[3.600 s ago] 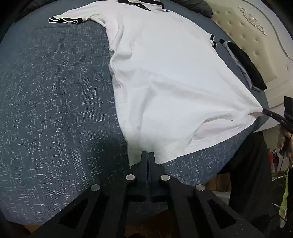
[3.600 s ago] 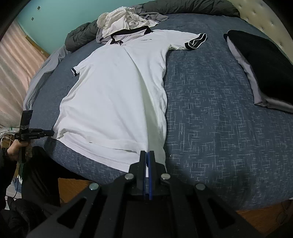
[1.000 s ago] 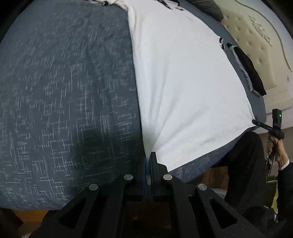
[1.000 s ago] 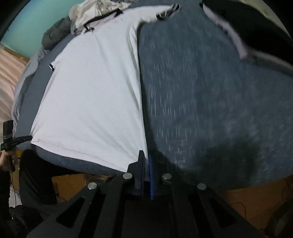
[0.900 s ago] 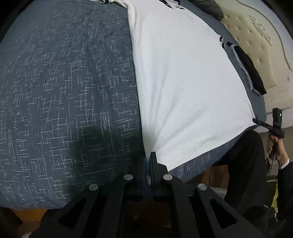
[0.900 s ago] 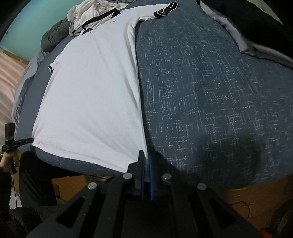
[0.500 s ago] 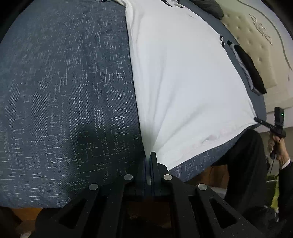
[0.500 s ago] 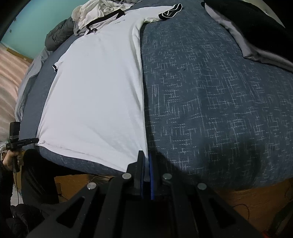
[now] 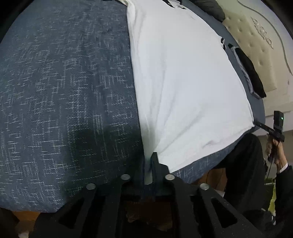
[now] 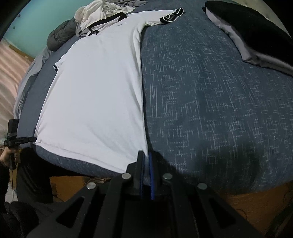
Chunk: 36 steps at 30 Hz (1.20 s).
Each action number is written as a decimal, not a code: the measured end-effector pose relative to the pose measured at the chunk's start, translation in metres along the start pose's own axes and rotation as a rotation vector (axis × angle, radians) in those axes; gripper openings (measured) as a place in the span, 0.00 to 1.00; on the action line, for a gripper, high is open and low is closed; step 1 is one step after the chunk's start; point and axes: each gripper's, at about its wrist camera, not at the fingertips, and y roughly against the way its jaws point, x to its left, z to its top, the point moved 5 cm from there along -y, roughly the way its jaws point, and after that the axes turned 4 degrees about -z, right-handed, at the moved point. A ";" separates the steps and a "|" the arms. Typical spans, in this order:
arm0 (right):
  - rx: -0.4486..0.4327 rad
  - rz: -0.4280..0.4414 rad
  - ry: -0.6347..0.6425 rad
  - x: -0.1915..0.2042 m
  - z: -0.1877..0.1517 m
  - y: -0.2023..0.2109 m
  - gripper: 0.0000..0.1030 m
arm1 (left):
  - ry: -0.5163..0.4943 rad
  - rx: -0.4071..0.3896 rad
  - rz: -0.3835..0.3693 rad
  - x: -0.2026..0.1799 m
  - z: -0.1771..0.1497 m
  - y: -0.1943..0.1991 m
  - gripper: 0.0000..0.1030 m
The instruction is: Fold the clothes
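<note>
The shirt (image 10: pixel 98 87) is white and lies spread out flat on the bed (image 10: pixel 210 102), front side up, with its bottom edge near the side of the bed. No part of it is folded over. Each bottom corner is pinched by a gripper. The left gripper (image 9: pixel 149 164) has its jaws closed on the corner at one side. The right gripper (image 10: pixel 145 164) has its jaws closed on the other corner, with a thin strip of white cloth showing between them.

The shirt is pulled smooth, with only a few soft creases fanning out from the left corner. So all the folding is left to do. I think this could be smoothing the shirt flat, or getting set to lift the bottom edge up toward the collar (image 10: pixel 108 18).

The shirt looks like soft, thin cotton. It has a dark collar and dark bands on the sleeve (image 10: pixel 172 15) ends. The bed cover is dark blue with little white scratchy lines and looks rough. A black pillow (image 10: pixel 256 29) sits off to one side. More crumpled clothes (image 10: pixel 97 12) are heaped past the collar.
</note>
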 end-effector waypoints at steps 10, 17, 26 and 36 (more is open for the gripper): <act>-0.085 0.041 -0.016 0.002 0.036 0.038 0.47 | 0.089 -0.159 0.001 0.035 0.073 0.040 0.38; -0.145 0.059 -0.085 0.002 0.084 0.034 0.48 | 0.140 -0.289 -0.020 0.045 0.170 0.020 0.38; -0.142 0.095 -0.065 0.020 0.107 0.018 0.48 | 0.206 -0.387 -0.039 0.063 0.255 -0.020 0.37; -0.098 0.118 -0.046 0.029 0.126 -0.011 0.48 | 0.200 -0.412 -0.061 0.071 0.264 -0.014 0.02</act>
